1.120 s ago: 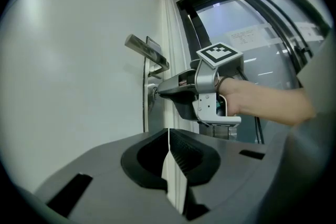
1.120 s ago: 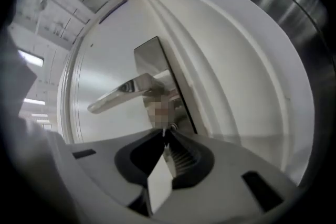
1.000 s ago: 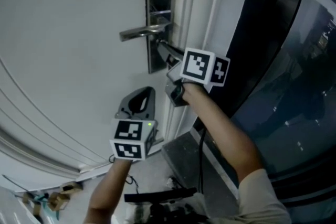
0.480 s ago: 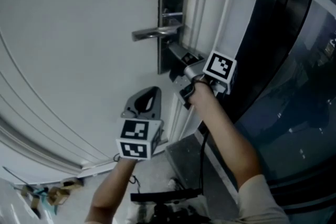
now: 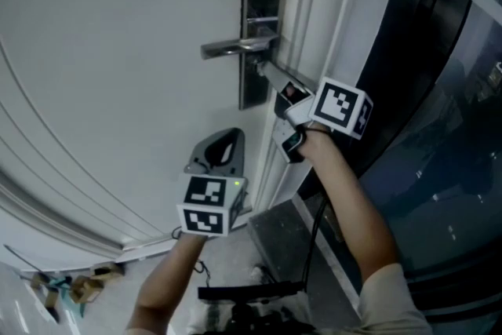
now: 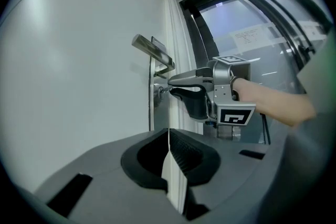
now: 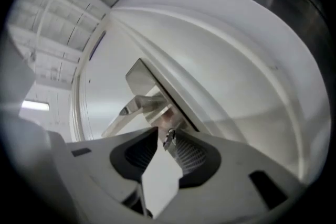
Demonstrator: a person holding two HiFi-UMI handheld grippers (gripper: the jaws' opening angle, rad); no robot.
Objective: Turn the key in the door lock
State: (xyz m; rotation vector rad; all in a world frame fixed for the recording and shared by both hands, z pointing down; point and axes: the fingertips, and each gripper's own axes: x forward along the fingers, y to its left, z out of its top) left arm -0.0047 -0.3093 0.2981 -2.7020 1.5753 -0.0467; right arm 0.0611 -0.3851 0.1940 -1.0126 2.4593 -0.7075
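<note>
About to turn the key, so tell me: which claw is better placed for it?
Right. The right claw sits at the lock plate; its jaws have just been opening, with the key between them. The left claw hangs shut, lower down, off the lock.

Metal door lock [image 5: 261, 27]: tall narrow plate, dark brushed finish, mounted upright close to the edge of the white door [image 5: 118, 51]. A silver lever handle [image 5: 235, 49] juts from the plate's middle, roughly level, pointing away from the door edge. Small silvery key [image 7: 169, 138] sits in the keyhole just below the lever, head sticking out from the plate. How far it's turned is unclear.
</note>
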